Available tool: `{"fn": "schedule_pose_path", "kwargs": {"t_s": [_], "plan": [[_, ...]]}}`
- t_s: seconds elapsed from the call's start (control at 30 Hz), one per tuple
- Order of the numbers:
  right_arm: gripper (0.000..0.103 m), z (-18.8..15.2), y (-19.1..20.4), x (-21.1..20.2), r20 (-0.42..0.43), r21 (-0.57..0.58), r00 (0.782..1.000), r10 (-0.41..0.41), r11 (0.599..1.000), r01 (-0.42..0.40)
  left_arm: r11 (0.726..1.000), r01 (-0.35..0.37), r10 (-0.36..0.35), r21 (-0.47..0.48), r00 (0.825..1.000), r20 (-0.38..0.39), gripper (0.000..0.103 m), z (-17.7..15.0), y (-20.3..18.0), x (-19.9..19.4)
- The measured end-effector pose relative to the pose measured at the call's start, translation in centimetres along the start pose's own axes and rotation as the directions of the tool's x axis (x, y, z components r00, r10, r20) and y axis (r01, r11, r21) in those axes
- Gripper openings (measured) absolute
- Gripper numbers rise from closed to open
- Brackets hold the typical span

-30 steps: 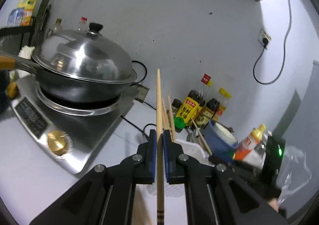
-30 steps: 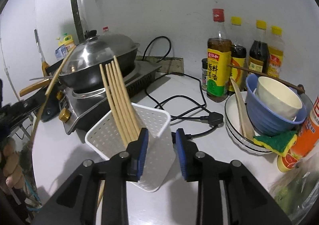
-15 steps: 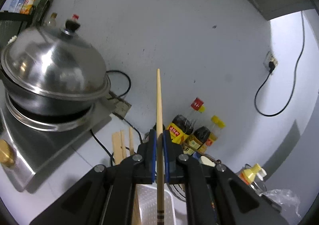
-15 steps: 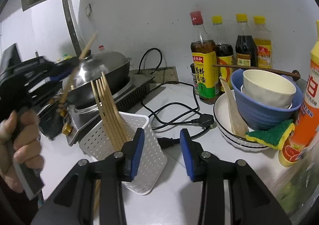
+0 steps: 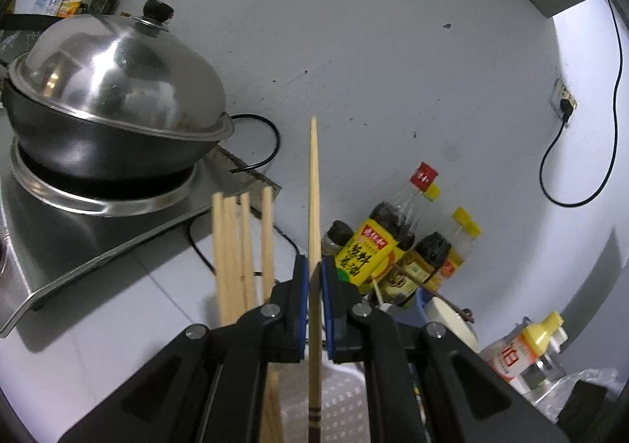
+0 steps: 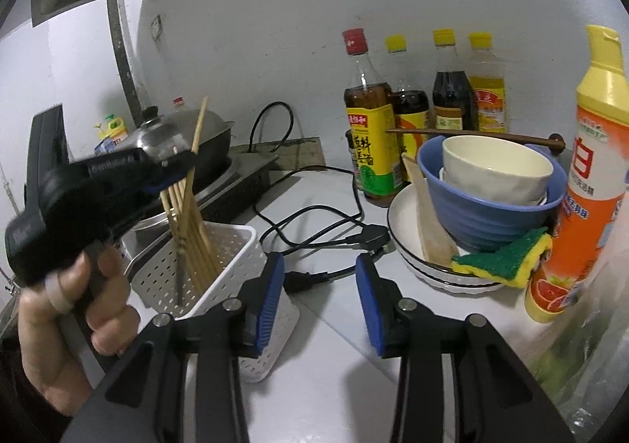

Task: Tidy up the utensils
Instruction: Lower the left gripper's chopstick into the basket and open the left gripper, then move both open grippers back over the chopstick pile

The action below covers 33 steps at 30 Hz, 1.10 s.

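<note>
one pale wooden chopstick [image 5: 313,207] is pinched between the blue pads of the left claw [image 5: 313,299], standing nearly upright, its plain tip well above the pads and its dark-banded end below them. from the right wrist view the left claw [image 6: 179,171] hangs above the white perforated plastic utensil basket [image 6: 232,266], and the lower end of the held chopstick [image 6: 188,183] reaches down into the basket. just left of the left claw, a bunch of similar wooden chopsticks [image 5: 241,250] leans up out of the basket [image 5: 342,407], which sits directly under the claw. the bunch [image 6: 196,234] tilts toward the back-left corner of the basket.

the right claw [image 6: 317,299] is spread wide with nothing between its blue pads; its left pad lies against the basket's near right corner, though whether it touches i cannot tell. the person's left hand [image 6: 74,309] grips the left tool's handle.

ahead and right of the right claw, a blue ribbed bowl [image 6: 491,207] holding a cream bowl [image 6: 497,171] sits in a white plate [image 6: 409,242], with a green-and-yellow sponge [image 6: 507,258] on the plate's rim. dark sauce bottles with yellow labels [image 6: 369,144] stand against the wall. far left of the left claw, a black wok with a steel domed lid [image 5: 114,89] rests on a silver induction cooker [image 5: 98,230] on the white desk [image 6: 334,360].
</note>
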State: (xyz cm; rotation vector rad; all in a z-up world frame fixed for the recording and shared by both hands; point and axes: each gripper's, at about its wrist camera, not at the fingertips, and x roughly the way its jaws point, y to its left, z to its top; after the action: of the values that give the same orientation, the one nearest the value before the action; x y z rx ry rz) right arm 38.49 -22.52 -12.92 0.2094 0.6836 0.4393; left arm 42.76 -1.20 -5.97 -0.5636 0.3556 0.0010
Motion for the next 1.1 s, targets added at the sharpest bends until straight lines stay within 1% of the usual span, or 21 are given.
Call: {"fn": "schedule_pose_path", "kwargs": {"t_s": [0.13,0.2,0.23,0.27,0.3,0.33,0.37,0.43,0.53,0.67,0.9,1.1], "plan": [[0.039,-0.1,0.4,-0.1,0.002,-0.018,1.000,-0.014,1.000,0.014,1.000,-0.003,0.004,0.014,0.999,-0.049,0.006,-0.6,0.5,0.0],[0.039,-0.1,0.5,-0.1,0.002,-0.020,1.000,-0.014,1.000,0.014,1.000,-0.003,0.005,0.027,0.998,-0.062,0.006,-0.9,0.5,-0.3],[0.039,-0.1,0.6,-0.1,0.000,-0.023,1.000,-0.018,1.000,0.018,0.999,0.000,0.002,0.034,0.998,-0.067,0.009,-0.9,0.6,-0.6],[0.039,-0.1,0.6,0.0,-0.001,-0.025,1.000,-0.020,0.999,0.020,0.999,0.004,-0.001,0.039,0.997,-0.071,0.016,-1.0,0.5,-0.8],[0.040,-0.1,0.6,0.1,-0.003,-0.026,1.000,-0.020,0.999,0.020,0.999,0.009,-0.005,0.045,0.997,-0.077,0.022,-1.1,0.5,-1.1],[0.040,-0.1,0.6,0.1,-0.005,-0.026,1.000,-0.020,0.999,0.020,0.999,0.014,-0.009,0.052,0.997,-0.083,0.032,-1.1,0.4,-1.5],[0.040,-0.1,0.7,0.2,-0.007,-0.027,1.000,-0.021,0.999,0.021,0.998,0.020,-0.014,0.061,0.996,-0.090,0.036,-1.2,0.3,-1.8],[0.040,-0.2,0.6,0.3,-0.012,-0.025,1.000,-0.019,0.999,0.019,0.997,0.030,-0.022,0.075,0.994,-0.104,0.039,-1.4,0.2,-2.3],[0.040,-0.4,0.6,0.5,-0.017,-0.020,1.000,-0.015,1.000,0.014,0.996,0.040,-0.029,0.085,0.991,-0.127,0.045,-1.6,0.2,-3.4],[0.040,-0.5,0.5,0.8,-0.027,-0.015,1.000,-0.009,1.000,0.009,0.994,0.040,-0.026,0.097,0.990,-0.141,0.047,-1.6,0.8,-5.2],[0.040,-0.4,1.1,1.0,-0.052,-0.005,0.999,-0.012,1.000,0.012,0.986,0.044,-0.019,0.159,0.988,-0.154,0.049,-1.0,2.3,-8.7],[0.040,-0.5,2.7,-0.3,-0.054,-0.011,0.998,-0.021,1.000,0.021,0.987,0.028,-0.001,0.159,0.986,-0.167,0.050,-0.6,4.7,-11.3]]}}
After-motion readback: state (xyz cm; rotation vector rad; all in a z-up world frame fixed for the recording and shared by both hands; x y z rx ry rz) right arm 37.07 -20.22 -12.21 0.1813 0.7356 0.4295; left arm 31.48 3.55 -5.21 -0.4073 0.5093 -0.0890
